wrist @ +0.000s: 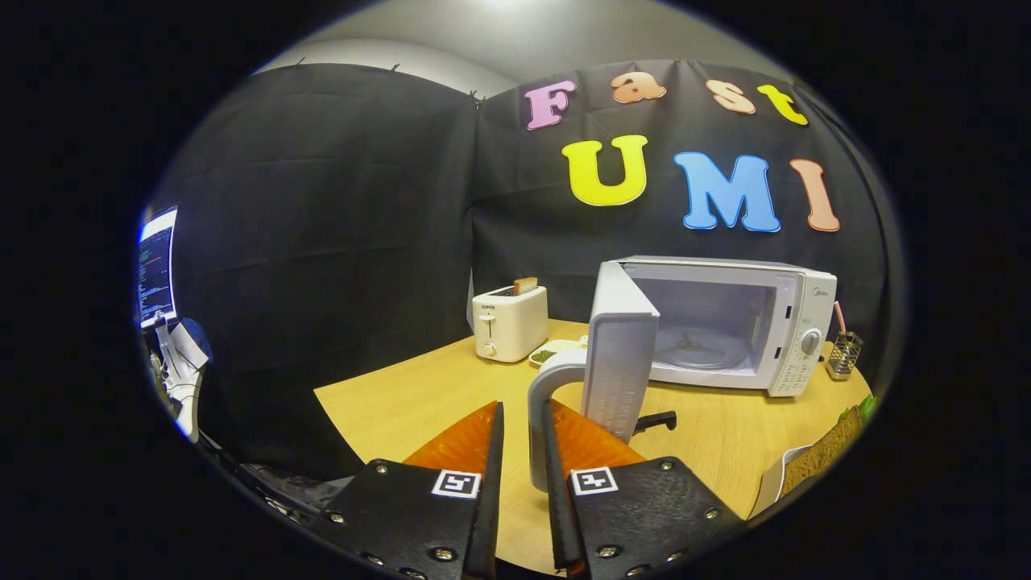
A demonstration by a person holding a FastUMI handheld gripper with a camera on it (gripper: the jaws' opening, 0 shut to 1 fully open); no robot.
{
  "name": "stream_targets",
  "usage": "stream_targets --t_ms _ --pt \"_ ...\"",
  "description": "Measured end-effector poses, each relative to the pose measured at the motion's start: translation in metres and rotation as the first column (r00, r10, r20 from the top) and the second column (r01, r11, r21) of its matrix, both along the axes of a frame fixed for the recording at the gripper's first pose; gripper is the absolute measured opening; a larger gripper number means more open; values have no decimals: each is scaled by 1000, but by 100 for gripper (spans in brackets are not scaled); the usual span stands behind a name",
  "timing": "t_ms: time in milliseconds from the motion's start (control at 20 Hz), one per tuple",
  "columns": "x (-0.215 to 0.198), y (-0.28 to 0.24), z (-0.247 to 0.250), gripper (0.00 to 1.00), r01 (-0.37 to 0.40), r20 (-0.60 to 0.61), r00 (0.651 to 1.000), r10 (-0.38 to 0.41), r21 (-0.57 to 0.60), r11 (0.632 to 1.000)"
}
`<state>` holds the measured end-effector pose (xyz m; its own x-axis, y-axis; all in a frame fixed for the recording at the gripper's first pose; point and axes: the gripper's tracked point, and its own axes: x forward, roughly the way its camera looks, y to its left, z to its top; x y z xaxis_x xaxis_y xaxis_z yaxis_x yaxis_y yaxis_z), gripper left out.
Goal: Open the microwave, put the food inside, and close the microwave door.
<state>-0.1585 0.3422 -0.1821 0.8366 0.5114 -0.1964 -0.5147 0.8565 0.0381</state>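
Observation:
The white microwave (793, 330) stands at the back right of the wooden table (387, 403), its door (616, 354) swung wide toward me and the cavity with its glass turntable (697, 346) showing. The door's white curved handle (538, 419) runs down between the fingers of my gripper (523, 419). It lies against the right finger, and a strip of table shows between it and the left finger, so the fingers stand slightly open around it. A sandwich (830, 447) with brown bread and a bit of green lies on a white plate (769, 483) to the right of the fingers.
A white toaster (509, 322) with a slice of toast stands left of the microwave, with a small plate of green food (552, 353) beside it. A wire holder (844, 354) sits right of the microwave. A black handle-like object (656, 420) lies below the door. A monitor (157, 266) is off the table's left side.

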Motion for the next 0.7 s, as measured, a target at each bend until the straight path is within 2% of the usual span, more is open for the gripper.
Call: stream_targets --t_ms 250,400,450,700 --pt "-6 55 3 27 -91 -12 996 91 47 995" --pt "-2 84 12 27 -138 37 990 136 55 989" --pt "0 92 14 22 -163 48 986 160 60 985" --pt "-1 130 16 23 -273 39 962 270 97 957"
